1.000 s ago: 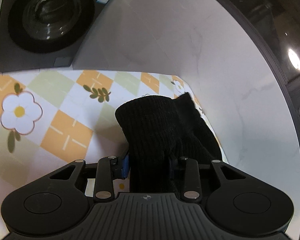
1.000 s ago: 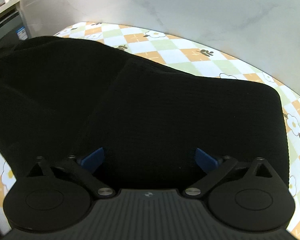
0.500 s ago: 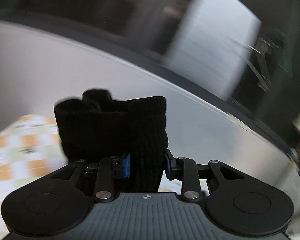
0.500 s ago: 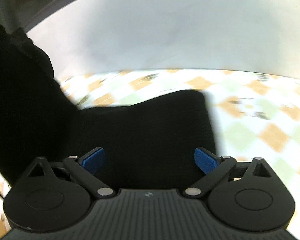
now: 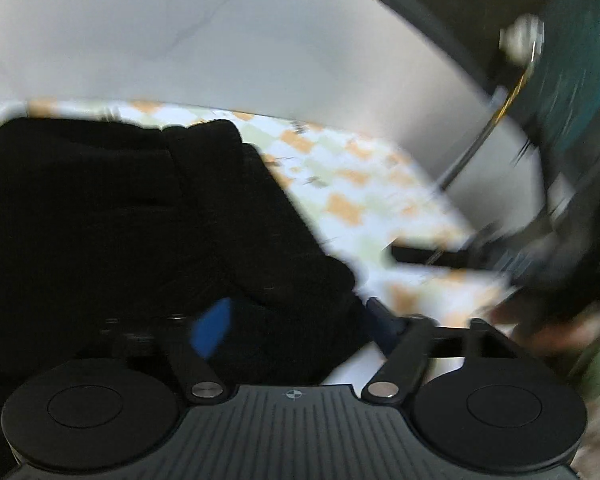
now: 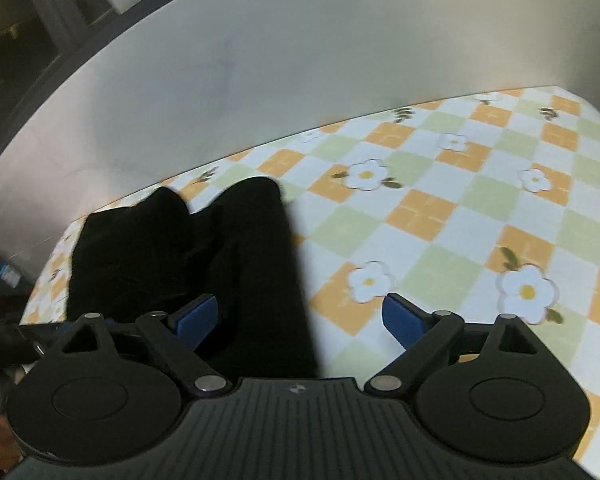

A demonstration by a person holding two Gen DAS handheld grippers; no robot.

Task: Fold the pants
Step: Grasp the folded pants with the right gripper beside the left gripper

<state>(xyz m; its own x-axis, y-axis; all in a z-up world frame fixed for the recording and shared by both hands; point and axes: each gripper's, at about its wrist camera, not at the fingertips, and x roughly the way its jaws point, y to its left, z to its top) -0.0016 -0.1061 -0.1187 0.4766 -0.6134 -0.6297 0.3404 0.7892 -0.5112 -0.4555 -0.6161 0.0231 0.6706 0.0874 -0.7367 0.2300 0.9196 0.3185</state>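
- Step: a fold just laid down, by my reading. Left gripper [image 5: 296,320] jaws opening, apart, black cloth lying between them, not pinched.
- Right gripper [image 6: 300,316] jaws wide but closing, clamped on nothing; cloth edge lies between.
- One pair of pants [image 6: 188,256], bunched on the checked table [image 6: 460,208].
- Next: likely pick a fresh edge and square the bundle.

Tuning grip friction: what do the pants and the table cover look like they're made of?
Pants: black matte fabric, probably a soft knit; it slumps in rounded folds without shine, but the weave is too dark and blurred to confirm. Table cover: smooth printed sheet, checks and flowers, lying flat; possibly vinyl or oilcloth, could be cloth.
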